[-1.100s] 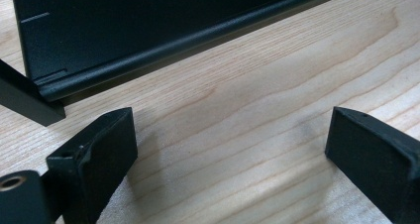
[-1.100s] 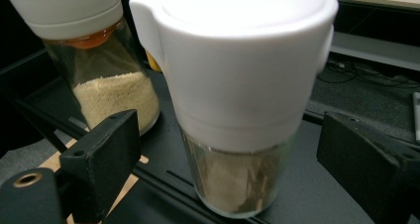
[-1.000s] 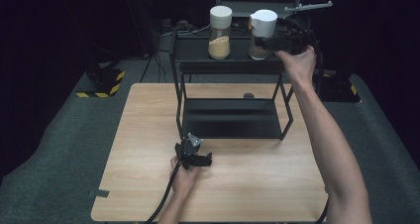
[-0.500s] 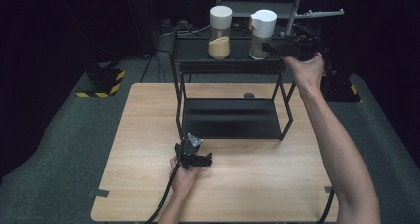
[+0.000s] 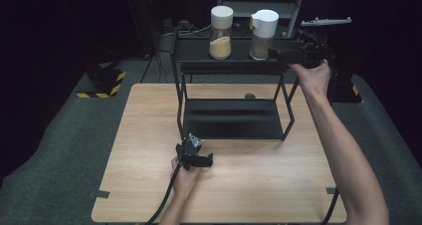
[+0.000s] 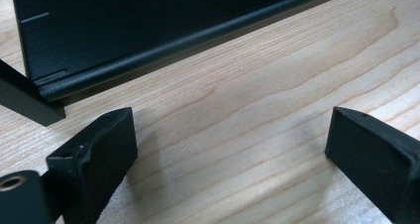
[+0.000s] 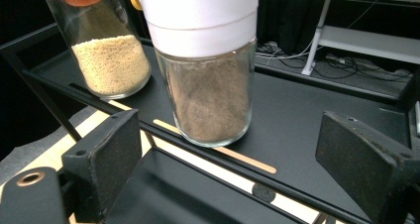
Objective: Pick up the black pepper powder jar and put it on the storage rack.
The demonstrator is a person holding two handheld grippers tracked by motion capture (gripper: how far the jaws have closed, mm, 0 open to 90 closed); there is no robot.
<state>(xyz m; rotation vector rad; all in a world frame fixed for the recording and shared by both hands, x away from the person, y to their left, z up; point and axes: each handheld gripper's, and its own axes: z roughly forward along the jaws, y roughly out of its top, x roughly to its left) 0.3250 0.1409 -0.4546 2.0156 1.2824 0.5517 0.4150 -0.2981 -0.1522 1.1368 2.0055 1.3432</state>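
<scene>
High view: my right tongs (image 5: 276,53) stand wide beside the brown jar (image 5: 263,35) on the rack's top shelf (image 5: 229,65), upper centre.

Right gripper view: a skewed approach could topple it (tall, top-heavy).

Left gripper view: left tongs (image 6: 230,149) gape empty over the table (image 6: 257,85).

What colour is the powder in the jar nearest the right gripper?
Brown, clearest in the right gripper view.

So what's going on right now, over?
Right gripper open, lined up on the brown-spice jar on the rack's top shelf, not touching. Left gripper open, idle over the table. Yellow-grain jar alongside; path clear.
</scene>
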